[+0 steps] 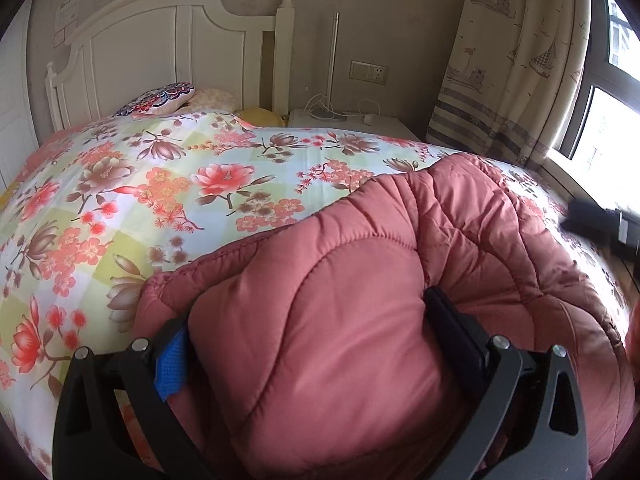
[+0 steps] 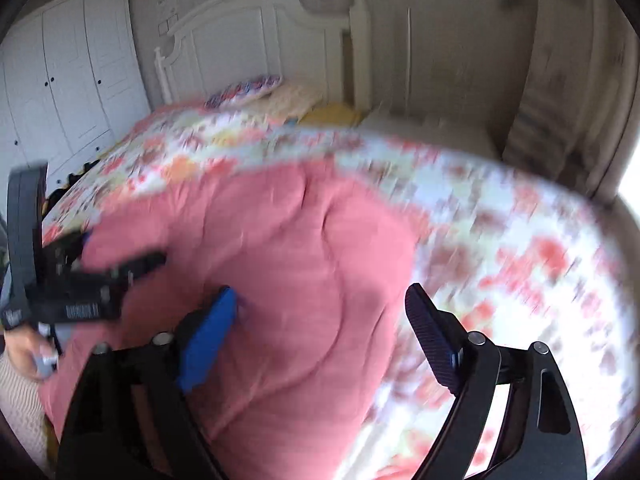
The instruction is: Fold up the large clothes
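A pink quilted padded coat lies bunched on a floral bedspread. My left gripper has its jaws set wide apart around a thick puffy fold of the coat, with the fabric bulging between the fingers. In the blurred right wrist view the coat lies on the bedspread. My right gripper is open above the coat, its jaws apart and holding nothing. The left gripper shows there at the left, at the coat's edge.
A white headboard and pillows are at the far end. A bedside table with cables, a curtain and a window are on the right. A white wardrobe stands on the left.
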